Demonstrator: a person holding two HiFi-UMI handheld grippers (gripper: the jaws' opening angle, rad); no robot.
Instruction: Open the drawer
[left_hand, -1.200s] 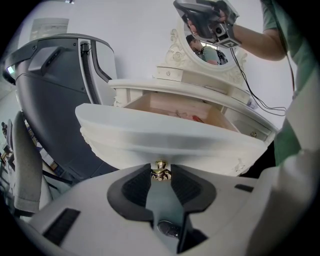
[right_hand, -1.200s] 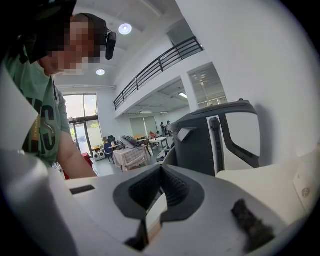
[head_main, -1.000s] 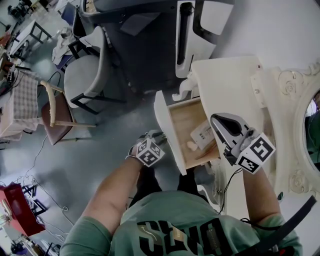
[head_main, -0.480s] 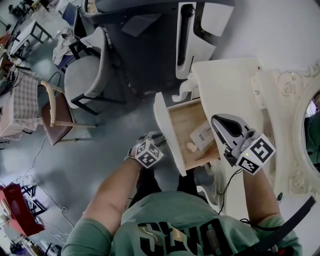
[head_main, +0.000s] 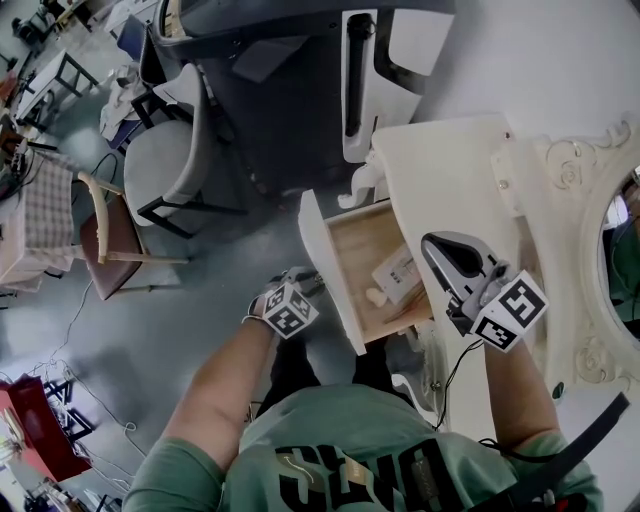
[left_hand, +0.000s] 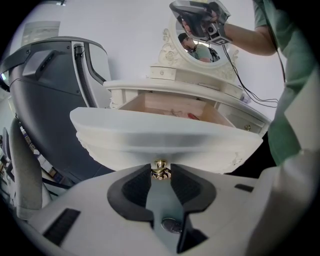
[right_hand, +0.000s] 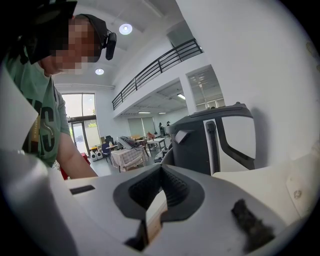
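Observation:
The cream dressing table's drawer (head_main: 325, 270) stands pulled out toward me, its wooden inside showing a white box (head_main: 398, 272) and a small pale item (head_main: 375, 296). My left gripper (head_main: 316, 290) is at the drawer front, low in front of my legs. In the left gripper view, the left gripper (left_hand: 160, 173) is shut on the small brass knob (left_hand: 160, 166) under the curved drawer front (left_hand: 165, 135). My right gripper (head_main: 436, 245) hovers above the table top beside the open drawer. In its own view the right gripper (right_hand: 161, 175) is shut with nothing in it.
A large dark grey machine (head_main: 290, 90) stands just beyond the drawer. A grey chair (head_main: 165, 160) and a wooden chair (head_main: 110, 230) sit to the left on the grey floor. An ornate mirror (head_main: 615, 230) rises at the table's right. A cable (head_main: 455, 365) hangs under my right arm.
None beyond a small shift of the head view; both grippers and the drawer keep their places.

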